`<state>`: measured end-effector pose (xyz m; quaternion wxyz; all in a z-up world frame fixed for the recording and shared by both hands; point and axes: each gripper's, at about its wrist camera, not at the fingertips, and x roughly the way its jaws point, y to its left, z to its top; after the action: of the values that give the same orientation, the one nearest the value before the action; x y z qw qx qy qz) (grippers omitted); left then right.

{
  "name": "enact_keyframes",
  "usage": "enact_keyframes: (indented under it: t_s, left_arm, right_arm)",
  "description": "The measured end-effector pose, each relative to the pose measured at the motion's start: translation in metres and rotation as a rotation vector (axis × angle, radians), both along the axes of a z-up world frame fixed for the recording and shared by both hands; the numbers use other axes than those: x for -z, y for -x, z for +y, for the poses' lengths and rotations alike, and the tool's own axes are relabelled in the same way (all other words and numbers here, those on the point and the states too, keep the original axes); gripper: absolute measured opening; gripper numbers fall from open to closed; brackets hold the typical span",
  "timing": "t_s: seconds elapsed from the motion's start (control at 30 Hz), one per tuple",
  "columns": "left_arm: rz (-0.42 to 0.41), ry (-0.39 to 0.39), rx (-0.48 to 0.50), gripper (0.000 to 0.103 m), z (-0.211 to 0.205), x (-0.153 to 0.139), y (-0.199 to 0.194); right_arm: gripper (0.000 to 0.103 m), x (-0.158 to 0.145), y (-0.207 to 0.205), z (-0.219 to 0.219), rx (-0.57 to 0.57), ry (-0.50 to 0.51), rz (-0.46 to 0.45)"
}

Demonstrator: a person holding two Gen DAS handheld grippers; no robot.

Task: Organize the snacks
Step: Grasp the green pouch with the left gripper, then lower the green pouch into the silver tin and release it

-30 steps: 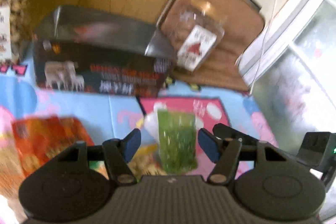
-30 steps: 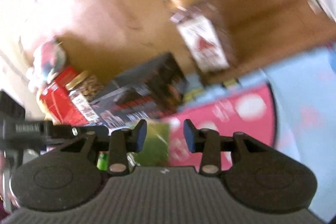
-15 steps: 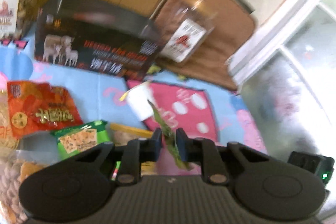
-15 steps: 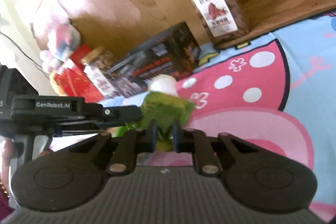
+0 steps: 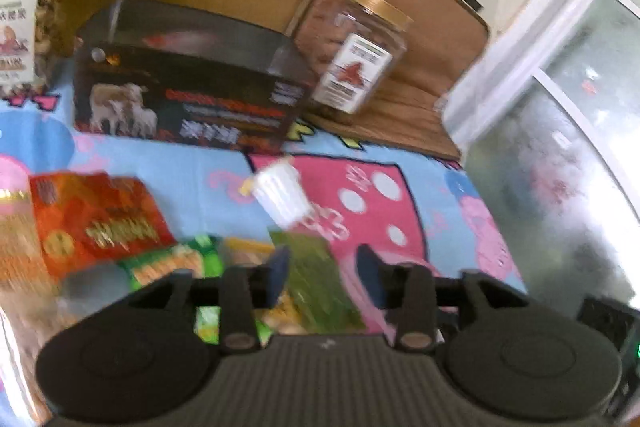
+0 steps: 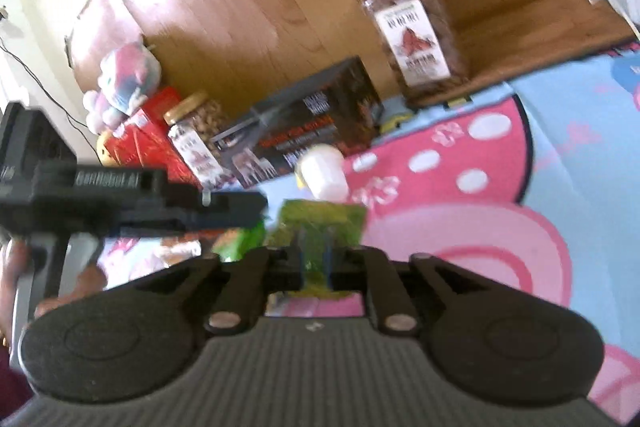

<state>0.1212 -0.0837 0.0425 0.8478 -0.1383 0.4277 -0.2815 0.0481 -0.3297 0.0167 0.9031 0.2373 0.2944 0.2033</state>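
Green snack packet pinched in the right gripper

The right gripper [image 6: 314, 261] pinches the green snack packet [image 6: 320, 223] above the cartoon-print surface [image 6: 540, 155], its long axis running forward toward the white cup [image 6: 324, 173]. The left gripper [image 5: 322, 273] is spread around it.

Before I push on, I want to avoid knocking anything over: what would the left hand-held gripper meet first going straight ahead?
Probably the green snack packet between the open left hand-held gripper's fingers, then the small white cup lying beyond it; blur leaves depth unclear.

Cartoon-print cloth [image 5: 224, 163], brown cushion [image 5: 424, 39], plush toy [image 6: 124, 75] beside wooden panel [image 6: 240, 7].
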Motion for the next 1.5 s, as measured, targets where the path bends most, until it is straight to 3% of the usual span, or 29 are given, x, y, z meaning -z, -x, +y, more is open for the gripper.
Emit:
enact_keyframes:
  t_s: [0.03, 0.07, 0.2, 0.27, 0.4, 0.53, 0.6, 0.63, 0.67, 0.83, 0.97, 1.17, 1.23, 1.4, 1.5]
  left_arm:
    - [0.007, -0.006, -0.007, 0.059, 0.000, 0.001, -0.005]
    - [0.021, -0.008, -0.010, 0.061, 0.001, 0.002, -0.010]
    - [0.101, 0.019, 0.035, 0.061, -0.004, 0.013, -0.014]
    - [0.096, 0.006, 0.049, 0.061, -0.011, 0.017, -0.011]
    - [0.075, 0.008, 0.060, 0.050, -0.017, 0.014, -0.007]
    - [0.052, 0.027, 0.123, 0.049, -0.027, 0.004, -0.001]
    - [0.039, -0.010, 0.124, 0.049, -0.033, 0.007, 0.000]
    - [0.040, -0.026, 0.118, 0.049, -0.035, 0.011, -0.001]
    - [0.047, -0.036, 0.103, 0.042, -0.034, 0.017, -0.002]
    - [0.096, 0.058, 0.054, 0.036, -0.009, 0.022, -0.005]
    - [0.016, 0.116, 0.009, 0.036, 0.017, -0.010, -0.006]
    - [-0.117, 0.117, -0.086, 0.036, 0.053, -0.061, -0.053]
    - [-0.125, 0.117, -0.117, 0.037, 0.062, -0.067, -0.080]
    - [-0.083, 0.095, -0.174, 0.036, 0.066, -0.051, -0.137]
    - [-0.049, 0.059, -0.170, 0.036, 0.055, -0.033, -0.154]
  right_arm:
    - [0.034, 0.003, 0.000, -0.002, 0.004, -0.005, 0.011]
    - [0.047, 0.004, 0.000, -0.003, 0.009, -0.004, 0.016]
    - [0.051, 0.007, -0.008, 0.005, 0.001, 0.076, 0.028]
    - [0.062, 0.012, -0.014, 0.013, -0.039, 0.121, 0.041]
    - [0.066, 0.011, -0.012, 0.037, -0.069, 0.258, -0.024]
    - [0.066, 0.014, -0.008, 0.038, -0.084, 0.261, -0.045]
    - [0.065, 0.014, -0.007, 0.038, -0.075, 0.264, -0.049]
    - [0.062, 0.014, -0.006, 0.038, -0.074, 0.263, -0.054]
    - [0.050, 0.014, -0.005, 0.037, -0.073, 0.266, -0.058]
    - [0.035, 0.012, 0.001, 0.036, -0.072, 0.186, -0.057]
    - [0.028, -0.014, -0.010, 0.041, -0.106, 0.099, -0.095]
    - [0.028, -0.061, -0.078, 0.074, -0.201, 0.110, -0.207]
    - [0.028, -0.069, -0.108, 0.083, -0.218, 0.118, -0.216]
    - [0.028, -0.066, -0.176, 0.108, -0.226, 0.143, -0.170]
    - [0.027, -0.057, -0.195, 0.114, -0.189, 0.219, -0.150]
